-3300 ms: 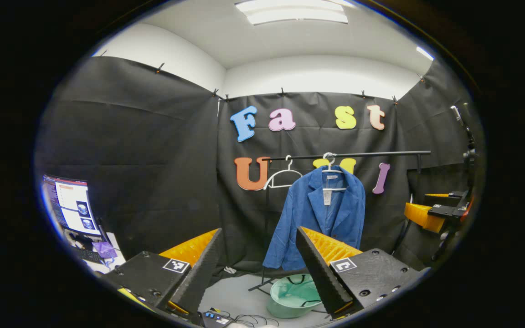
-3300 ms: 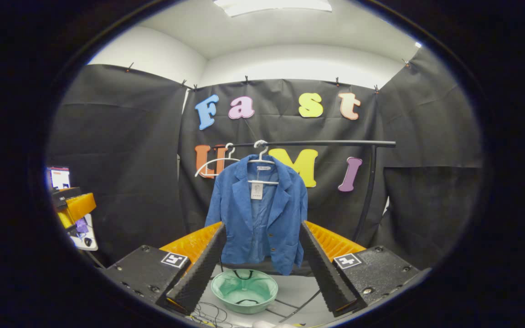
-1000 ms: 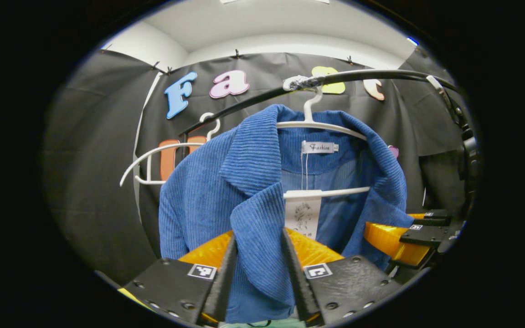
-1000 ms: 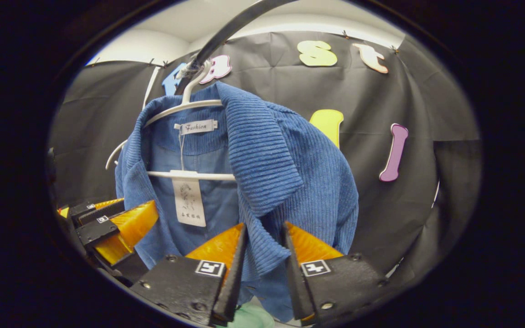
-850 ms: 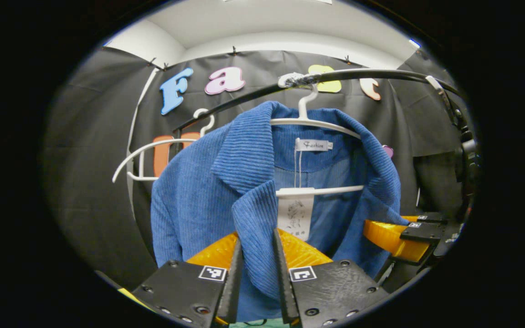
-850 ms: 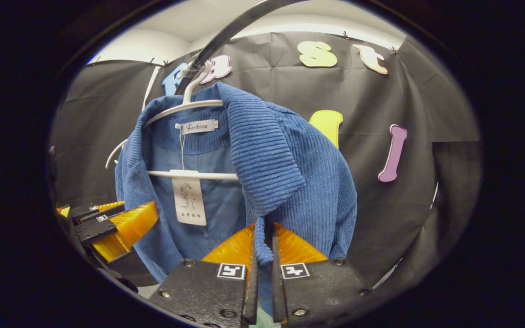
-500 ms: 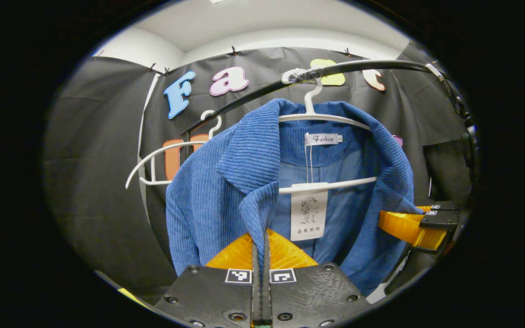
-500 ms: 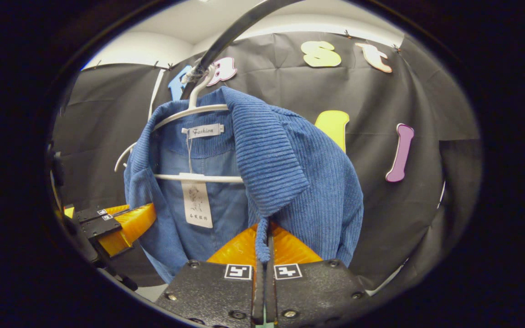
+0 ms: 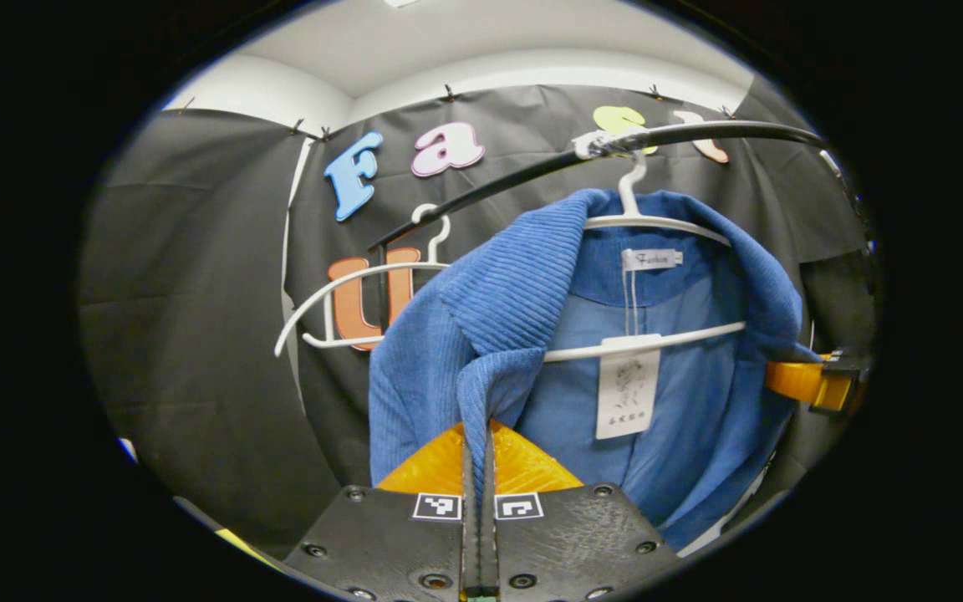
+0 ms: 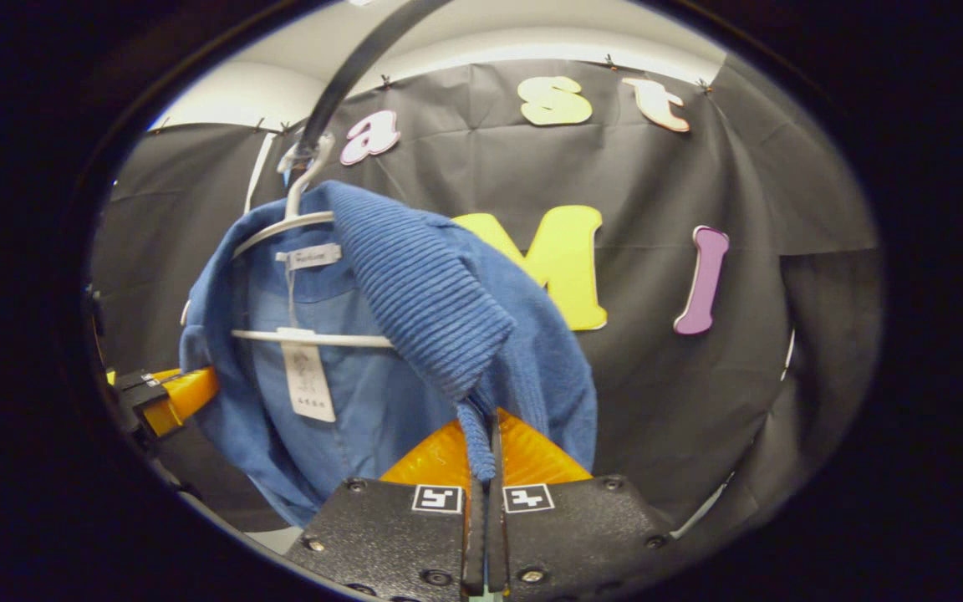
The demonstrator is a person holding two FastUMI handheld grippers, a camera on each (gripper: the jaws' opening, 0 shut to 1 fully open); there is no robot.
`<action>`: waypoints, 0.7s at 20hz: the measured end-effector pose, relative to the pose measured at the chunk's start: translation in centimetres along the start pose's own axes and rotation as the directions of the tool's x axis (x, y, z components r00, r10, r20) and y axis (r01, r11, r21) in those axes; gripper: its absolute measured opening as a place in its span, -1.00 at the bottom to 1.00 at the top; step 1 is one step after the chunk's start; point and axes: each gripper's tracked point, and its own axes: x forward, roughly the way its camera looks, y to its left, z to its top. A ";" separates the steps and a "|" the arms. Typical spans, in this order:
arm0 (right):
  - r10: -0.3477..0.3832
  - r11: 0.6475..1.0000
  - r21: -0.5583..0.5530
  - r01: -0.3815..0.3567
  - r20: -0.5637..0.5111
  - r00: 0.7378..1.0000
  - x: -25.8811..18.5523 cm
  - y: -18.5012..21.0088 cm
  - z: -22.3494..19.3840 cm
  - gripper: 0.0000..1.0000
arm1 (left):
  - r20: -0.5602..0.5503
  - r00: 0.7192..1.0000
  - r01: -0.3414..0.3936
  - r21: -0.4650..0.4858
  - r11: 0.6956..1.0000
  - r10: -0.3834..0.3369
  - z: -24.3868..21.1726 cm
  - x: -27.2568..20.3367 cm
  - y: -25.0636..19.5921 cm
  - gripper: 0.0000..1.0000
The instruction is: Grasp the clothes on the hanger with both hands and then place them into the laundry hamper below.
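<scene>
The blue jacket (image 9: 481, 334) is hanging on the white hanger (image 9: 657, 224) under the rail (image 9: 699, 134); I think both lapels should be drawn outward evenly. The left gripper (image 9: 478, 468) and right gripper (image 10: 481, 468) are each pinching one lapel, pointing slightly upward
</scene>
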 end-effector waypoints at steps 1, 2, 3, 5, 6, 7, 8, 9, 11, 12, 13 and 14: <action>-0.010 1.000 -0.003 0.010 0.006 1.000 -0.1 -0.7 0.3 -0.91 | 0.002 1.000 -0.010 0.005 1.000 0.010 0.2 0.1 0.5 -0.92; -0.018 1.000 -0.012 0.019 0.014 1.000 0.0 -1.2 0.7 -0.91 | 0.006 1.000 -0.017 0.012 1.000 0.017 0.3 0.1 1.0 -0.99; -0.028 0.999 -0.025 0.028 0.023 0.999 0.0 -1.6 1.0 -0.91 | 0.009 1.000 -0.023 0.020 1.000 0.023 0.4 0.2 1.4 -0.91; -0.039 0.999 -0.029 0.040 0.033 0.999 0.3 -2.4 1.3 -0.91 | 0.017 0.999 -0.033 0.038 0.999 0.032 0.6 0.4 2.2 -0.99; -0.039 0.999 -0.021 0.040 0.033 0.999 0.4 -2.6 1.5 -0.91 | 0.018 0.999 -0.035 0.042 0.998 0.035 0.8 0.4 2.5 -0.99; -0.040 0.999 -0.014 0.040 0.037 0.999 0.5 -2.8 1.6 -0.91 | 0.023 0.999 -0.041 0.044 0.998 0.040 1.0 0.5 2.9 -0.99; -0.043 0.999 -0.013 0.043 0.045 0.998 0.5 -3.0 1.9 -0.91 | 0.025 0.999 -0.048 0.045 0.998 0.047 1.2 0.5 3.3 -0.99; -0.045 0.999 -0.010 0.045 0.058 0.997 0.4 -3.3 2.4 -0.90 | 0.024 0.998 -0.053 0.044 0.998 0.052 1.5 0.7 3.5 -0.92; -0.046 0.999 0.001 0.046 0.080 0.996 0.3 -3.5 3.3 -0.89 | 0.028 0.997 -0.068 0.038 0.997 0.067 2.1 0.9 4.2 -0.92; -0.049 0.999 0.006 0.048 0.092 0.995 0.3 -3.8 3.9 -0.89 | 0.029 0.997 -0.077 0.035 0.996 0.076 2.5 1.0 4.4 -0.92; -0.052 0.999 -0.001 0.052 0.098 0.994 0.3 -4.2 4.3 -0.91 | 0.035 0.996 -0.080 0.029 0.996 0.079 3.0 1.1 4.5 -0.99; -0.057 0.998 0.000 0.057 0.099 0.993 0.5 -4.3 4.3 -0.91 | 0.045 0.995 -0.088 0.027 0.996 0.086 3.6 1.1 4.6 -0.92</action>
